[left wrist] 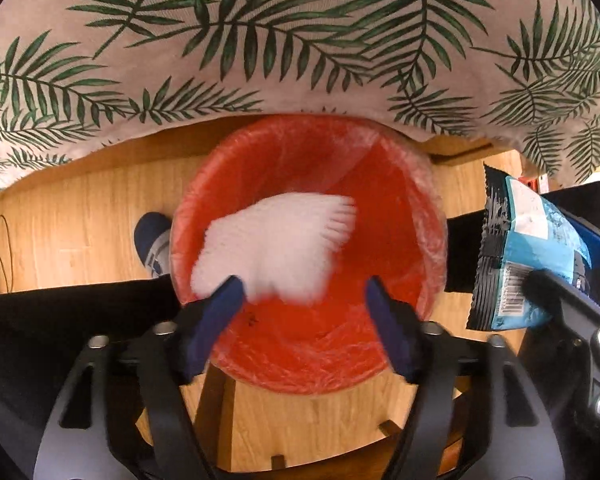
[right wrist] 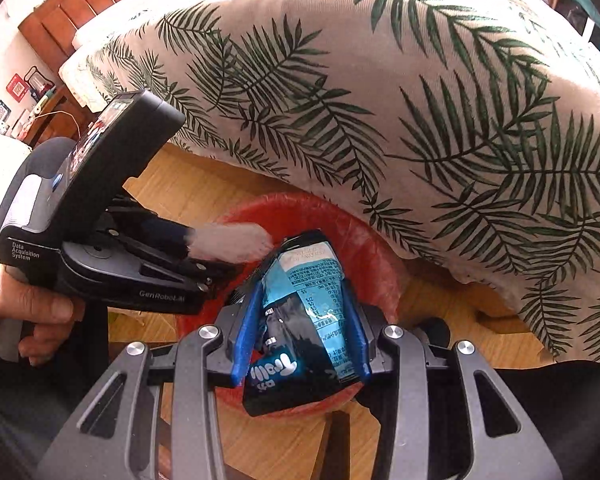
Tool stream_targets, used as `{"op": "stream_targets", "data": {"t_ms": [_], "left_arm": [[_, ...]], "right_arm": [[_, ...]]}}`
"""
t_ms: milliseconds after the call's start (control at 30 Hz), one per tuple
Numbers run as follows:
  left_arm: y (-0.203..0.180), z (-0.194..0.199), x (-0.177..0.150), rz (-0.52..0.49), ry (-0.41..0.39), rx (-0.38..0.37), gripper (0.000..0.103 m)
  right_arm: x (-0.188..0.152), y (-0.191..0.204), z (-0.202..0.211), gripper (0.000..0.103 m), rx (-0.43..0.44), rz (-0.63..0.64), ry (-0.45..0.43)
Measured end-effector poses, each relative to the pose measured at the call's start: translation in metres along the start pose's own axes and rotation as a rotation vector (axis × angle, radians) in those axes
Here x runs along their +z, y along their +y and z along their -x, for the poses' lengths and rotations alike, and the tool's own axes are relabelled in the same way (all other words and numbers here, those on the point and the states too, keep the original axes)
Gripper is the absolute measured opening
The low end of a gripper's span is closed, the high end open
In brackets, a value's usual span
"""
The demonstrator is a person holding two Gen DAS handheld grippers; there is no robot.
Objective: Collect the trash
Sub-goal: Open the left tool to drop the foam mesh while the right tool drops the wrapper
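Blue pads, left gripper (left wrist: pixel 302 300): spread wide apart, pointing down over the bin mouth; nothing pressed between them.
White crumpled tissue (left wrist: pixel 276 248): motion-blurred, just beyond the left pad, inside the outline of the bin; whether it touches that pad cannot be told.
Blue pads, right gripper (right wrist: pixel 304 324): clamped on either side of a blue-and-black crinkled plastic snack wrapper (right wrist: pixel 304 312).
Wrapper position: held above the near rim of the bin; its top end reaches toward the tissue.
Red round plastic bin (left wrist: pixel 384 208): lined with a thin clear bag, standing on the floor under both grippers.
Hand (right wrist: pixel 16 308): fingers wrapped around the grey handle of the left gripper, at the left edge of the right wrist view.
Pale fabric with green palm-leaf print (right wrist: pixel 380 100): hangs over the far edge of the bin.
Light wooden plank floor (left wrist: pixel 80 216): surrounds the bin.
Dark blue shoe toe (left wrist: pixel 152 236): on the floor, just beside the bin's left rim.
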State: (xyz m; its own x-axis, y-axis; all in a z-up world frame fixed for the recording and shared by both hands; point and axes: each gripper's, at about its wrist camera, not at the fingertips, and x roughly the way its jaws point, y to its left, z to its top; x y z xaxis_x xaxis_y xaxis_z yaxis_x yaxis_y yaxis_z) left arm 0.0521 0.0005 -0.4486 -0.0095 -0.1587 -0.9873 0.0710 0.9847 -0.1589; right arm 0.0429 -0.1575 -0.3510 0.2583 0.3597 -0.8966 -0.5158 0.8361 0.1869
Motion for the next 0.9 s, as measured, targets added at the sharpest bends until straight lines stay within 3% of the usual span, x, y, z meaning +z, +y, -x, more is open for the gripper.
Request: {"op": "stream_targets", "data": {"t_ms": [233, 533, 900], "left_arm": [[0.005, 0.003, 0.002, 0.027, -0.003, 0.002, 0.080], [0.038, 0.032, 0.002, 0.173, -0.103, 0.128, 0.089], [0.060, 0.037, 0.007, 0.235, -0.123, 0.151, 0.089]], "right_arm": [[-0.001, 0.000, -0.009, 0.039, 0.005, -0.003, 0.023], [0.006, 0.009, -0.050, 0.039, 0.071, 0.012, 0.108], [0.009, 0.028, -0.089, 0.046, 0.094, 0.074, 0.161]]}}
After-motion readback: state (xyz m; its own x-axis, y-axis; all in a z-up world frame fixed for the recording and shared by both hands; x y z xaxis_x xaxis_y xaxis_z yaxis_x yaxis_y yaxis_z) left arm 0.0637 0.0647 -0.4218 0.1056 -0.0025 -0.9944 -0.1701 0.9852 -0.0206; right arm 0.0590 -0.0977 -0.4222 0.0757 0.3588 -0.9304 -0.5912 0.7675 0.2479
